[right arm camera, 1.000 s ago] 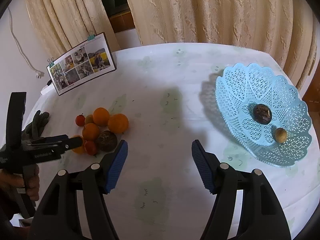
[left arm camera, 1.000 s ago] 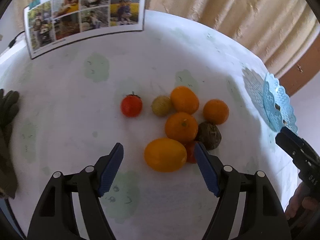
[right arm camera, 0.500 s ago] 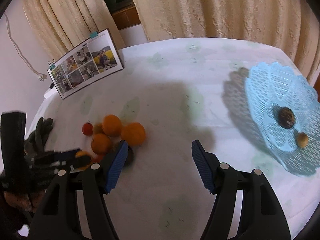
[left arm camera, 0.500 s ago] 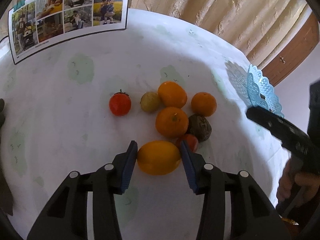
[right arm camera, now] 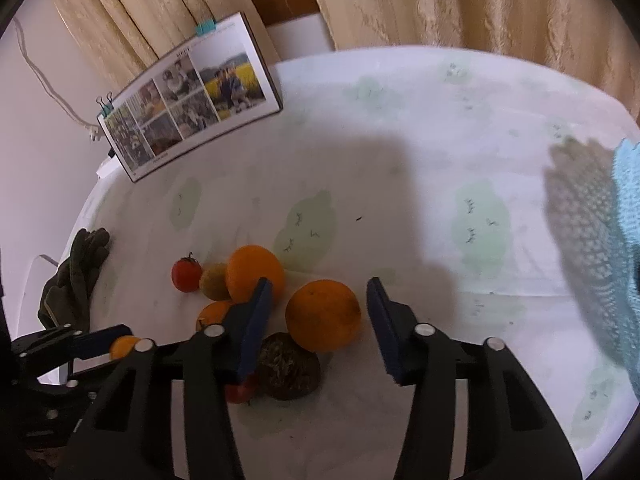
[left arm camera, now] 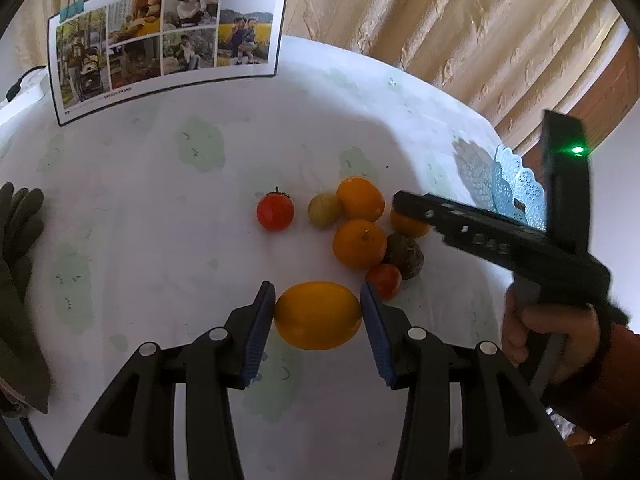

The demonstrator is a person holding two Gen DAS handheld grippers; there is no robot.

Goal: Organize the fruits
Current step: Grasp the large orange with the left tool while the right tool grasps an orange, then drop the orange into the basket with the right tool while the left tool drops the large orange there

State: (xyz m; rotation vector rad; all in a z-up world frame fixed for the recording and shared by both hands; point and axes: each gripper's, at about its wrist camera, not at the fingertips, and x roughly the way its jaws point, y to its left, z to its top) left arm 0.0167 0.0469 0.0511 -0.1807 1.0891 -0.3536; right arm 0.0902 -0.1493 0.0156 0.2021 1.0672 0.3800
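Both my grippers are busy: left gripper (left arm camera: pixel 318 314) clamped on the yellow fruit (left arm camera: pixel 317 315) on the table (left arm camera: pixel 160 208), right gripper (right arm camera: pixel 320 312) just closing around an orange (right arm camera: pixel 322 314), pads not touching yet.

I see a round table (left arm camera: pixel 160 208) in a white cloth with pale green prints. On it: a fruit cluster of three oranges (left arm camera: pixel 359 243), a lemon (left arm camera: pixel 317 315), two tomatoes (left arm camera: pixel 275 211), a small greenish fruit (left arm camera: pixel 324 210) and a dark wrinkled fruit (left arm camera: pixel 405 255). Dark gloves (left arm camera: pixel 18 240) at the left edge, blue basket (left arm camera: pixel 516 190) at the right edge, photo board (left arm camera: pixel 168 40) propped at the back.
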